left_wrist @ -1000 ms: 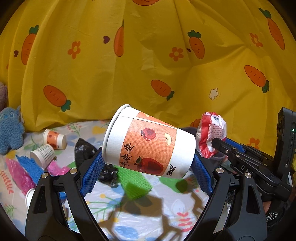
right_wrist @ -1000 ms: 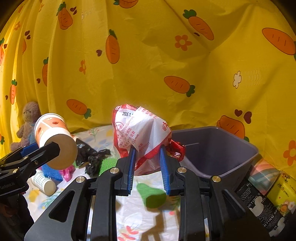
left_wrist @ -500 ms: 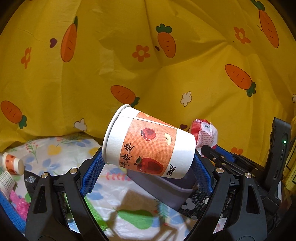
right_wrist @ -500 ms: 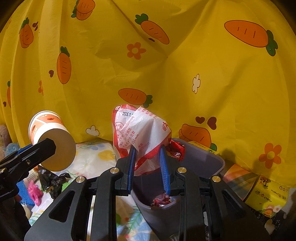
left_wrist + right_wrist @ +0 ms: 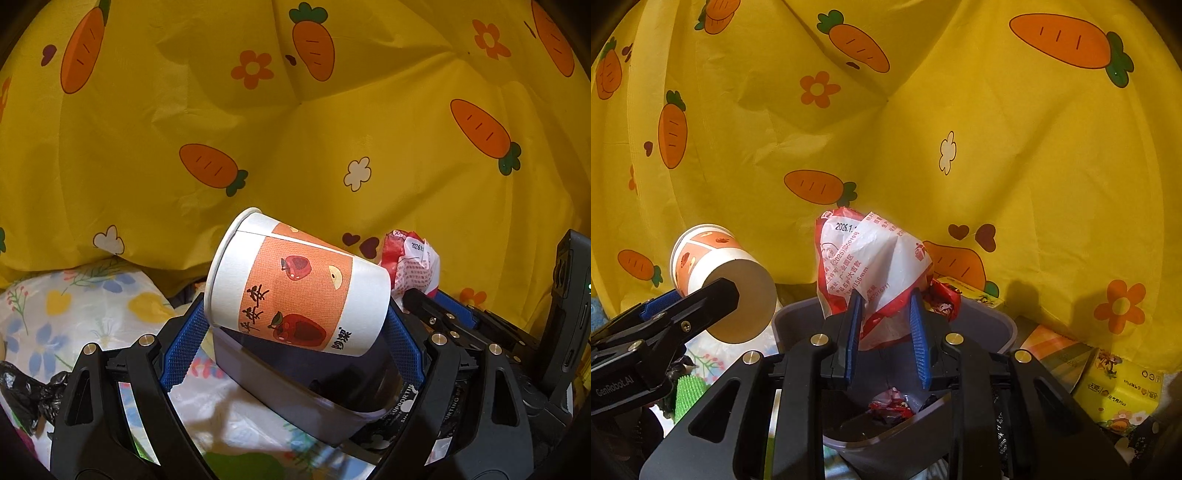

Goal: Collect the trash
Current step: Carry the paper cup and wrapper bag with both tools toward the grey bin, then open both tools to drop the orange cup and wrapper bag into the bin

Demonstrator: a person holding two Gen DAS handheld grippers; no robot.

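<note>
A: What differs from a second back?

B: Both views have swung right. The blue plush toy, small cups and pink and green scraps that showed at the left a second ago are gone from the left wrist view. Only the black plastic bag [image 5: 22,387] remains at the left edge, on the floral sheet [image 5: 74,306]. The grey bin [image 5: 295,402], earlier off to the right, now sits directly under both grippers.

A: Left hand first.

B: Left gripper [image 5: 293,332]: fingers set wide, blue pads clamped end to end on the paper cup [image 5: 295,295]. Cup lies on its side, mouth left, base right, over the bin's near rim. Grip unchanged.

A: And the right?

B: Right gripper [image 5: 886,332]: fingers narrow, pinching the red-and-white wrapper [image 5: 871,273], which stands crumpled above the pads, over the bin's open mouth. Same hold as before.

A: What is in the bin?

B: Crumpled red foil scraps [image 5: 892,404] lie at the bottom. Another red wrapper [image 5: 943,299] hangs at the far rim.

A: Anything at the right?

B: A yellow tissue pack [image 5: 1115,391] beside the bin, against the carrot-print yellow cloth [image 5: 997,147].
</note>
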